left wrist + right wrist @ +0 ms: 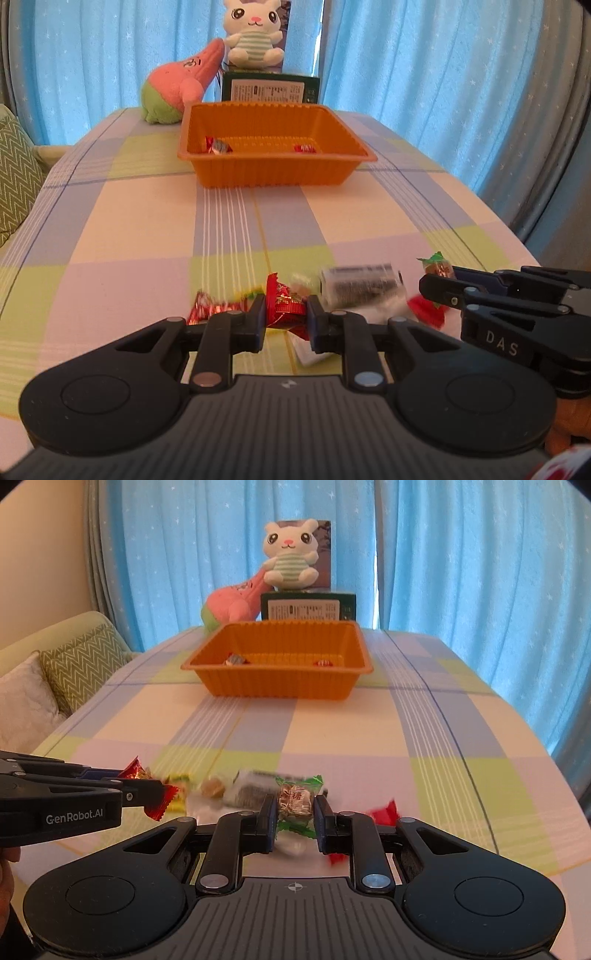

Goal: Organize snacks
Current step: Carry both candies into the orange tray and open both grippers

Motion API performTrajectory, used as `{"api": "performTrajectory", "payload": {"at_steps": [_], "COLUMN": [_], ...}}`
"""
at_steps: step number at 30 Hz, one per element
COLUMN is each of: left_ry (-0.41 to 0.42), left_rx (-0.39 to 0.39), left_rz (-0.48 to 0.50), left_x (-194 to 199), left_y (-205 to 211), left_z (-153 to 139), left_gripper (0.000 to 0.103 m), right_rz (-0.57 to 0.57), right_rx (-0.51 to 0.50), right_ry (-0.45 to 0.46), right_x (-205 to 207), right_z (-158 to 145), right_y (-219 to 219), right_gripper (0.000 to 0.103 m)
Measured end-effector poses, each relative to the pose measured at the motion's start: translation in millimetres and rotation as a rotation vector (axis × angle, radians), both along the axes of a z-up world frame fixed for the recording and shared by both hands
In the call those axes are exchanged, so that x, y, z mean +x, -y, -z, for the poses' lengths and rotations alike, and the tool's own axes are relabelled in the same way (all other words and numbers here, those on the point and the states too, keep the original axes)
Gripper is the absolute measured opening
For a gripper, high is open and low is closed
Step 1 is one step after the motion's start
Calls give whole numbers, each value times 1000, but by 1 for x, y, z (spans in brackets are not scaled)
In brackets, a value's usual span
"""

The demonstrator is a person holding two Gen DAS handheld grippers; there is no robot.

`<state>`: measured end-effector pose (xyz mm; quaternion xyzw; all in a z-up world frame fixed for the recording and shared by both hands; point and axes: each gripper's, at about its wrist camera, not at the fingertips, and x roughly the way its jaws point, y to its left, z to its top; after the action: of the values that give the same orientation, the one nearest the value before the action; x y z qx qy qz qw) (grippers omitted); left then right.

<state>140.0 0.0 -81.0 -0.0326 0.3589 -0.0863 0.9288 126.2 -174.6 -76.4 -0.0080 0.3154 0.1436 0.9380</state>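
Near the front edge of the checkered surface, the left gripper clamps a red candy and the right gripper a green-wrapped candy; lift both clear, carry level, release low inside the orange tray, which holds 2 sweets

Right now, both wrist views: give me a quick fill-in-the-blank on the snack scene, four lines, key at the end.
1. The left tongs are shut on a candy in a ____ wrapper.
2. The right tongs grip a candy whose wrapper is ____.
3. The orange tray already holds ____ candies.
4. The white bunny plush sits on top of a dark green ____.

Missing words: red; green; two; box
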Motion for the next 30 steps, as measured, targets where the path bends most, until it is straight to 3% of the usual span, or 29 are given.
{"api": "performTrajectory", "payload": {"at_steps": [14, 23, 30], "left_ry": [145, 169, 137], "left_rx": [-2, -47, -81], "left_rz": [-20, -69, -92], "left_x": [116, 182, 209], "left_y": [-8, -23, -30], "left_z": [-45, -36, -16], "left_gripper": [20, 20, 20], "right_rz": [32, 29, 28], "right_rx": [45, 69, 93], "right_ry": [90, 93, 85], "right_x": [134, 199, 227], "right_z": [-33, -22, -13], "right_y": [5, -5, -7], "right_gripper": [21, 21, 21]}}
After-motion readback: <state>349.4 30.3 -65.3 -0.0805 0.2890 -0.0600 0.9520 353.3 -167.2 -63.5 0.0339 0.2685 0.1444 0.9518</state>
